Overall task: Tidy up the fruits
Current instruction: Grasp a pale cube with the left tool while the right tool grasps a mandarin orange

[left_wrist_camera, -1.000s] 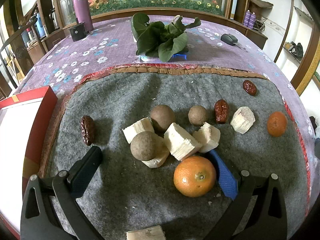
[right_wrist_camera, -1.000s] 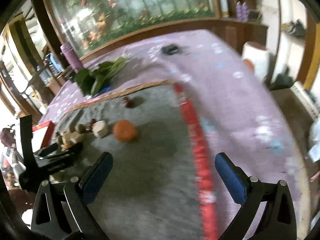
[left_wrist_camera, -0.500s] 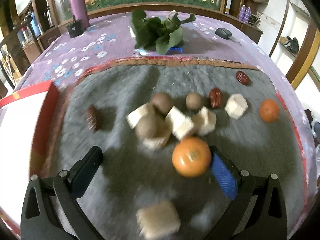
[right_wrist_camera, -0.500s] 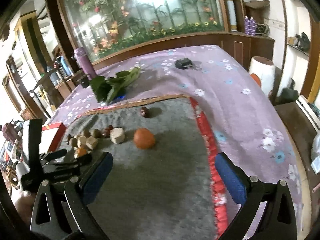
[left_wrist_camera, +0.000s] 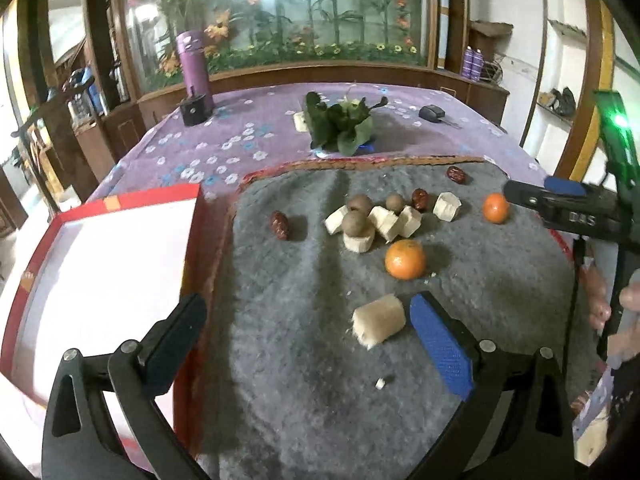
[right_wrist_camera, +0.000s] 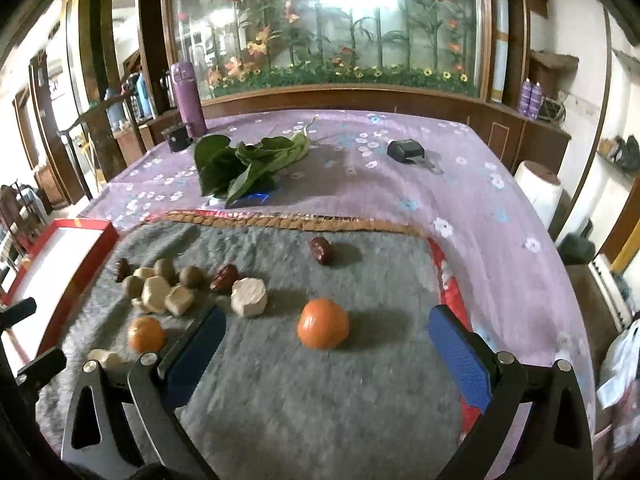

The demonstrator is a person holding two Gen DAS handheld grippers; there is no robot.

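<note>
Fruit's all spread on the grey felt mat (left_wrist_camera: 304, 360). From my right gripper (right_wrist_camera: 326, 344) the closest thing is a small orange (right_wrist_camera: 323, 329), sitting right between the two blue pads, a bit ahead of the tips and not touching either. Jaws are wide apart, holding nothing. Off past the left finger is a second orange (right_wrist_camera: 146, 334), and ahead of that finger a clump of pale cane chunks (right_wrist_camera: 168, 294) mixed with round brown fruits (right_wrist_camera: 191, 276) and a red date (right_wrist_camera: 224, 278). Another date (right_wrist_camera: 321, 251) sits alone further ahead.

My left gripper (left_wrist_camera: 304, 332) is also spread open and empty. One cane chunk (left_wrist_camera: 379, 321) lies just inside the right pad, very near it; can't tell if it's touching. The bigger orange (left_wrist_camera: 405, 259) is ahead of that pad, the main pile (left_wrist_camera: 372, 220) beyond it. The red box (left_wrist_camera: 191, 216) with a white inside sits out past the left finger, at the mat's edge.

Further out on the purple flowered tablecloth (right_wrist_camera: 460, 184): leafy greens (right_wrist_camera: 244, 164), a purple bottle (right_wrist_camera: 188, 100).
</note>
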